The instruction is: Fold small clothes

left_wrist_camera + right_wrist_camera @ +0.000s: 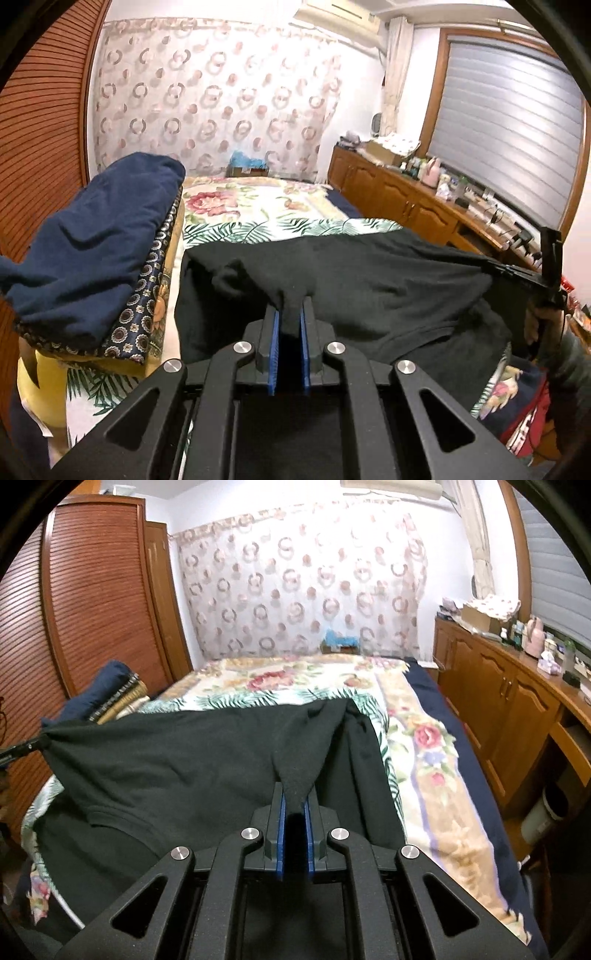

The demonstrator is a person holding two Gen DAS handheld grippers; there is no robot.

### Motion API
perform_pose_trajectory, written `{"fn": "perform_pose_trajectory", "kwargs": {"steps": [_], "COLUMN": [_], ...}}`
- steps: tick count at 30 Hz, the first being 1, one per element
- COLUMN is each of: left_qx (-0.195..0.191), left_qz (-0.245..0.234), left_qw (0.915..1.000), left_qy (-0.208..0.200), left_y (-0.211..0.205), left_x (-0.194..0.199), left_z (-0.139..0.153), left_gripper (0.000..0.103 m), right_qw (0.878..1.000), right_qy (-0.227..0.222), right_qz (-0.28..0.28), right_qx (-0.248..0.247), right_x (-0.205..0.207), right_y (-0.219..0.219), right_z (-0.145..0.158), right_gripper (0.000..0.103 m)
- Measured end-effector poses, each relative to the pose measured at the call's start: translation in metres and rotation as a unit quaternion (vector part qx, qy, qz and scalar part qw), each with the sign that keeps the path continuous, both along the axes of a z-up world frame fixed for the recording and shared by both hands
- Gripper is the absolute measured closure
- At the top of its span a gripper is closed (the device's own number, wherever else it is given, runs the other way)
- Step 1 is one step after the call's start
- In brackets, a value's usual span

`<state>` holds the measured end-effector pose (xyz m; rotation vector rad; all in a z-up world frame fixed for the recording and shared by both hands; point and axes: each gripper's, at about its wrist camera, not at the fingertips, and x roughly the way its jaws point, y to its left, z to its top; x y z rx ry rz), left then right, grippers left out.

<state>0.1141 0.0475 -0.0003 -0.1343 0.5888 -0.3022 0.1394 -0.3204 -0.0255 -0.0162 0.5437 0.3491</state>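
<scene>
Filling most of both views, a bed under a floral spread is serving as the work surface, with a louvred wooden wardrobe standing on one side and a low wooden cabinet running along the other.

Across the near end of the bed, a dark green garment is hanging stretched between the two tools, its long axis running side to side, its upper edge drawn taut and its lower part sagging onto the spread. It is lying directly ahead of and below each hand-held gripper.

Beside it, against the wardrobe side, a stack of folded fabrics with a navy piece on top is resting on the bed, close to the garment's left end but apart from it.

The left hand-held gripper is pinching one bunched corner between narrow blue pads. The right hand-held gripper is clamping the opposite corner in the same way. Each is equally near its own end, so neither arm is favoured.

Judgement: the coming move depends on carrying the held edge forward, across the long axis, over the sagging part.

No containers are taking part; a small box at the far end of the bed is holding something blue, not identifiable.
</scene>
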Motion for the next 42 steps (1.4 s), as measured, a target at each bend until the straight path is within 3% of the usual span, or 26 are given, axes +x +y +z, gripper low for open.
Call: {"fn": "perform_pose_trajectory", "kwargs": {"steps": [11,14,19,24,29,32,37,42], "left_qx": [-0.006,0.010,0.026,0.050,0.055,0.049,0.048,0.038], "left_qz": [0.010,0.016,0.013,0.019,0.033,0.044,0.062,0.074], "left_qw": [0.9997,0.9998,0.9957,0.9941,0.9951,0.9960,0.9940,0.9918], "left_qy": [-0.019,0.012,0.088,0.094,0.074,0.061,0.077,0.097], "left_y": [0.012,0.015,0.015,0.008,0.012,0.017,0.025,0.028], "left_x": [-0.050,-0.054,-0.050,-0.058,-0.065,-0.066,-0.062,-0.059], "left_z": [0.017,-0.005,-0.063,-0.077,-0.067,-0.061,-0.070,-0.082], "left_gripper": [0.093,0.092,0.092,0.090,0.079,0.060,0.055,0.055], "right_qw": [0.999,1.000,0.998,0.996,0.996,0.997,0.998,0.998], "right_qy": [-0.032,-0.015,0.049,0.070,0.055,0.040,0.020,0.029], "right_qz": [0.002,-0.004,-0.014,-0.019,-0.026,-0.028,-0.031,-0.010], "right_qx": [0.009,-0.008,-0.034,-0.059,-0.064,-0.066,-0.059,-0.060], "right_x": [-0.067,-0.076,-0.072,-0.065,-0.065,-0.082,-0.093,-0.086], "right_y": [-0.038,-0.042,-0.040,-0.029,-0.030,-0.024,-0.019,-0.005], "right_z": [0.029,0.015,-0.034,-0.055,-0.043,-0.034,-0.035,-0.052], "right_gripper": [0.095,0.095,0.095,0.095,0.087,0.085,0.047,0.046]}}
